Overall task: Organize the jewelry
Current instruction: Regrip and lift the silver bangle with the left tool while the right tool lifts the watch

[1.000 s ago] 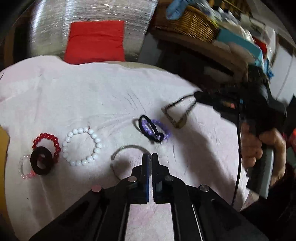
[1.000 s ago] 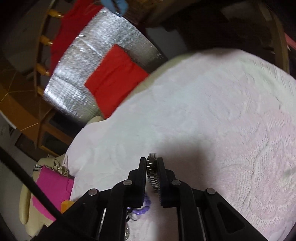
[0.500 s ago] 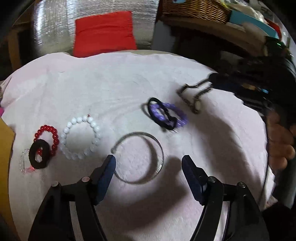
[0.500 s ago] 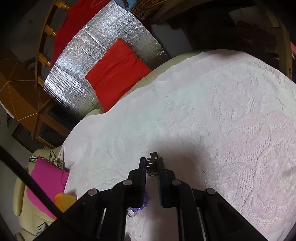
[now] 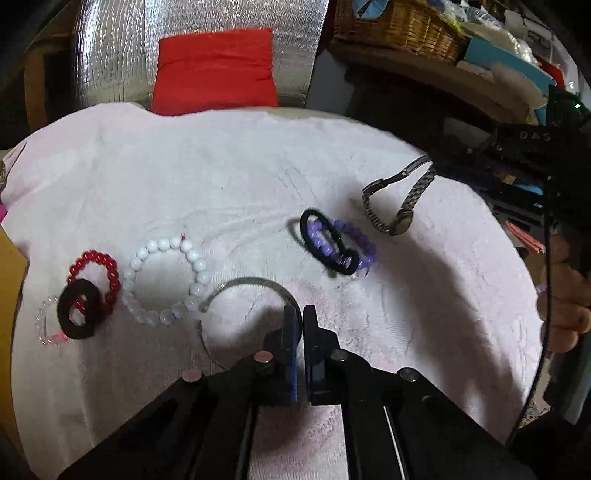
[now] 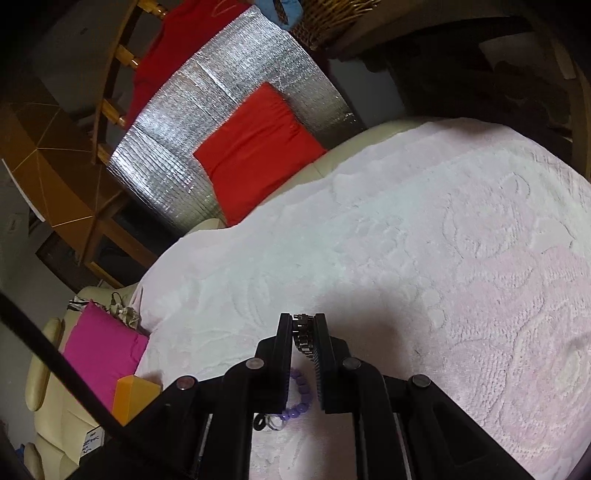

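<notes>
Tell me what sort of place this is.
Probably a lived-in home room, not a shop or lab: jewelry lies on a pale pink towel spread over a cream cushioned seat, with a wicker basket on a cluttered shelf behind.

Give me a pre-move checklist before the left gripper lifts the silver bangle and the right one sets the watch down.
1. Left gripper shut on the silver bangle: cannot tell; fingers are together at its rim, the contact is hidden.
2. Right gripper holding the watch by its band: ok.
3. Watch clear of the towel: ok, it hangs above it.
4. Bangle free of the white bead bracelet: cannot tell; its open end lies right at the beads.
5. Towel ahead of the right gripper free for placing: ok.
6. Purple bracelet separate from the black hair tie: not ok, they overlap.
</notes>
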`<move>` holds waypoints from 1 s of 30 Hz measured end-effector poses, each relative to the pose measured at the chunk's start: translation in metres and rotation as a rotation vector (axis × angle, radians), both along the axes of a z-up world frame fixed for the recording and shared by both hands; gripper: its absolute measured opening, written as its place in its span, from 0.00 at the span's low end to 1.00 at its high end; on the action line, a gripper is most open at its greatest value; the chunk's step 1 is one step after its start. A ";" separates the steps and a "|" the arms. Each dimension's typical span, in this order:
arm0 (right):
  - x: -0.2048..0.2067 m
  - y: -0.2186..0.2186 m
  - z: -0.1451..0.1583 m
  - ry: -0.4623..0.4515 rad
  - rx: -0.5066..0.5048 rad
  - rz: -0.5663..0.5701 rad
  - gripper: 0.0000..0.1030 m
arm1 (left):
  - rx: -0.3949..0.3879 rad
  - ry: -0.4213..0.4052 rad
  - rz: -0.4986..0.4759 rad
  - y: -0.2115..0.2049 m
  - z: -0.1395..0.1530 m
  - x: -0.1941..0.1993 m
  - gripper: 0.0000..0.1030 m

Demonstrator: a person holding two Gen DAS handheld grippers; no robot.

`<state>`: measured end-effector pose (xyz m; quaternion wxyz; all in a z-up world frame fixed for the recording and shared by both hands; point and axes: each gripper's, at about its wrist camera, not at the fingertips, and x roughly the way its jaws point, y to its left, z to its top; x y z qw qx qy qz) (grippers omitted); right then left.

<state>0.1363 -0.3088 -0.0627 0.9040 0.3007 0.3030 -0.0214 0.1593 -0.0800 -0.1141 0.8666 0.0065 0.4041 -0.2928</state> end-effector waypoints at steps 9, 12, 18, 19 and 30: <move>-0.012 0.028 0.027 -0.114 -0.030 0.044 0.11 | -0.114 -0.095 0.048 0.040 0.042 -0.016 0.03; -0.016 0.048 0.039 -0.154 -0.049 0.080 0.11 | -0.137 -0.132 0.058 0.055 0.052 -0.024 0.03; -0.028 0.080 0.049 -0.210 -0.128 0.122 0.11 | -0.102 -0.045 0.077 0.062 0.031 -0.021 0.19; -0.028 0.082 0.047 -0.203 -0.131 0.124 0.11 | -0.096 -0.010 0.087 0.057 0.024 -0.019 0.41; -0.027 0.072 0.045 -0.188 -0.116 0.106 0.11 | 0.034 0.071 0.206 -0.006 -0.021 0.005 0.73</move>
